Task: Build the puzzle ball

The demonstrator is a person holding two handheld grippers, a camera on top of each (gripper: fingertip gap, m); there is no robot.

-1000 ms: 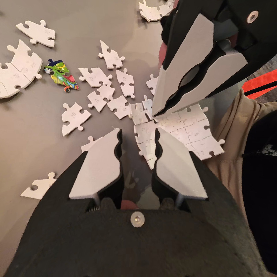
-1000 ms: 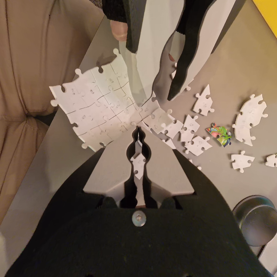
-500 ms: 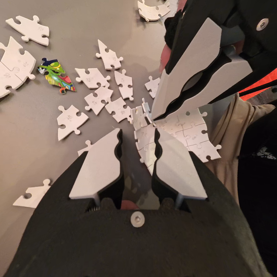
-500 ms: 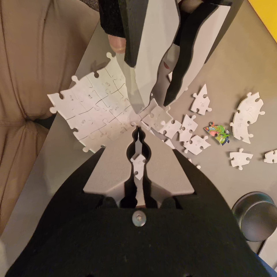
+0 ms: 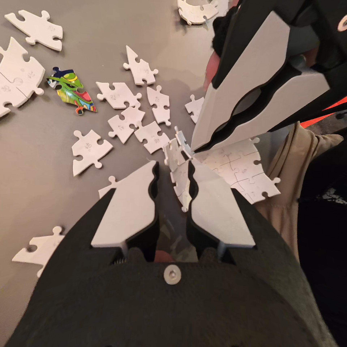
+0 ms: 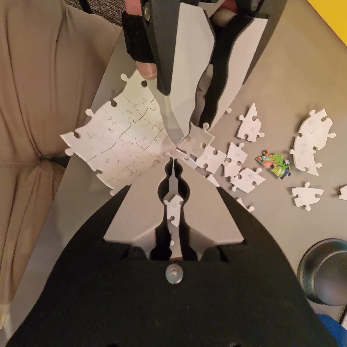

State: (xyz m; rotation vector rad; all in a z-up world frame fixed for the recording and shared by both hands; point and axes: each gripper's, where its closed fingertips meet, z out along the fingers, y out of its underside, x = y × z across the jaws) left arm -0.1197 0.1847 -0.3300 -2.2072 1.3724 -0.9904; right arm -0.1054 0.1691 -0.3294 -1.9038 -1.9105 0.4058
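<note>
A curved assembled section of white puzzle pieces (image 5: 242,169) lies at the grey table's (image 5: 37,150) edge; it also shows in the right wrist view (image 6: 116,144). My right gripper (image 6: 172,159) is shut on the section's pointed end, and shows in the left wrist view (image 5: 193,150). The pieces at that end (image 5: 174,152) tilt up. My left gripper (image 5: 172,164) is open, its jaws either side of the section's near edge. In the right wrist view the left gripper (image 6: 193,131) hovers over the tilted end piece (image 6: 197,140).
Several loose white pieces (image 5: 120,95) lie left of the section, with one colourful piece (image 5: 73,92) face up. Joined arcs sit at the far left (image 5: 16,80) and top (image 5: 197,13). A dark round object (image 6: 324,272) stands at right. A person's beige clothing (image 6: 37,93) borders the table edge.
The pieces at the section's pointed end have tipped up under the shut right gripper. The left gripper has stayed open and edged closer to the section.
</note>
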